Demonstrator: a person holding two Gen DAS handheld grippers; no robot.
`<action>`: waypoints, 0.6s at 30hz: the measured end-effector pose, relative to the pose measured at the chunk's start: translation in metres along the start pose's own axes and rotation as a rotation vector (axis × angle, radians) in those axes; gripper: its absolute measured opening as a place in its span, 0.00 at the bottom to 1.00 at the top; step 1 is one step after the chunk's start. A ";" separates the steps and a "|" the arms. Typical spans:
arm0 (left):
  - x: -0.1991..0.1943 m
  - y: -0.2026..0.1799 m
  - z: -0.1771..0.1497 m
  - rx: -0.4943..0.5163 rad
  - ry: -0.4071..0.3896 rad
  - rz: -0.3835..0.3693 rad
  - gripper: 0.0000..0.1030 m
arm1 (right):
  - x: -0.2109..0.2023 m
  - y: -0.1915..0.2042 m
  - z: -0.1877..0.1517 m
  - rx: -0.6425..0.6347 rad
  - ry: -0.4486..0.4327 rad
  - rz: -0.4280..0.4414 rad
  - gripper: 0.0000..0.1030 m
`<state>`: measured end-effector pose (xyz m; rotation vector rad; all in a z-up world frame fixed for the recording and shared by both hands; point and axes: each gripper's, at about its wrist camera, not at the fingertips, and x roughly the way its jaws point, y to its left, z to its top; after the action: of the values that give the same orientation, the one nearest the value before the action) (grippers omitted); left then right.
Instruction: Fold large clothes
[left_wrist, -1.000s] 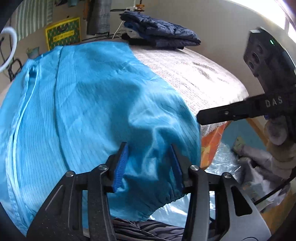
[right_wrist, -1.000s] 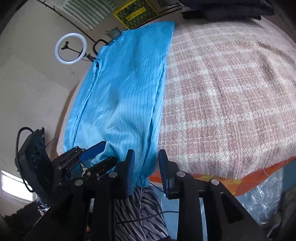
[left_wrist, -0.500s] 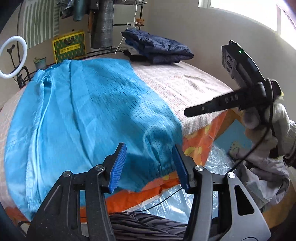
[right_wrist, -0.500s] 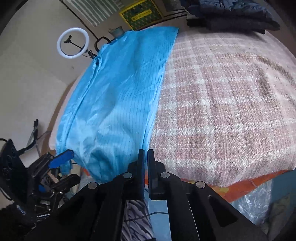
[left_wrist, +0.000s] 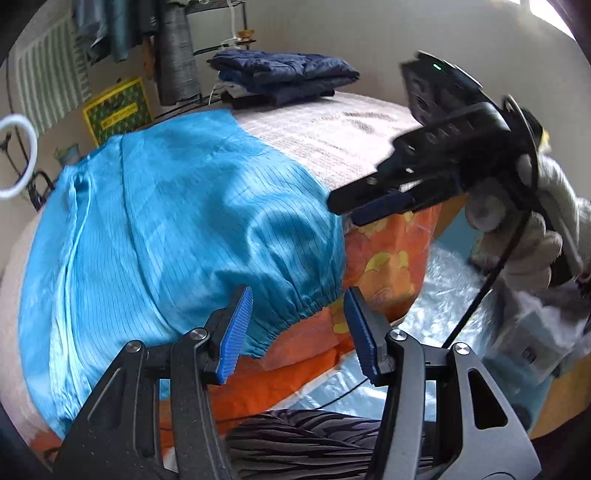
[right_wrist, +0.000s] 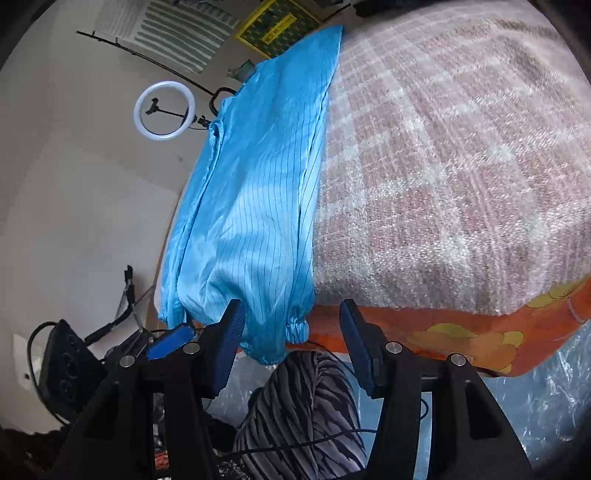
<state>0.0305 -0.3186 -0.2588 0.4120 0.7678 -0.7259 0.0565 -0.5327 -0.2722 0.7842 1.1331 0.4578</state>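
A bright blue pinstriped garment (left_wrist: 166, 229) lies lengthwise on the left side of the bed, and its gathered elastic hem (left_wrist: 295, 310) hangs over the near edge. My left gripper (left_wrist: 297, 332) is open just short of that hem, holding nothing. My right gripper (right_wrist: 291, 336) is opening. An elastic cuff (right_wrist: 295, 326) of the garment (right_wrist: 258, 184) shows between its jaws, but neither pad presses on it. In the left wrist view the right gripper (left_wrist: 343, 211) hovers by the garment's right edge, held by a gloved hand (left_wrist: 524, 236).
A pink plaid blanket (right_wrist: 443, 166) covers the bed over an orange flowered sheet (left_wrist: 384, 258). Folded dark blue clothes (left_wrist: 284, 74) are stacked at the far end. A ring light (right_wrist: 164, 110) stands to the left, and clear plastic (left_wrist: 436, 295) covers the floor. The person's striped trousers (right_wrist: 303, 398) are below.
The right gripper shut fully and has now sprung open near the cuff. The left gripper has drawn back from the fabric, and the hem now hangs over the bed's edge.
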 end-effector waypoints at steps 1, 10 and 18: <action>0.004 -0.003 0.000 0.022 0.003 0.010 0.51 | 0.004 -0.001 0.002 0.009 0.005 0.012 0.37; 0.022 -0.024 0.006 0.151 -0.054 0.107 0.54 | -0.007 0.006 0.011 0.084 0.023 0.151 0.04; 0.027 -0.040 0.015 0.249 -0.111 0.159 0.54 | -0.002 0.019 0.020 0.117 0.044 0.190 0.03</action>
<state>0.0219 -0.3669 -0.2725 0.6451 0.5348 -0.6909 0.0757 -0.5280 -0.2528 0.9938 1.1392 0.5732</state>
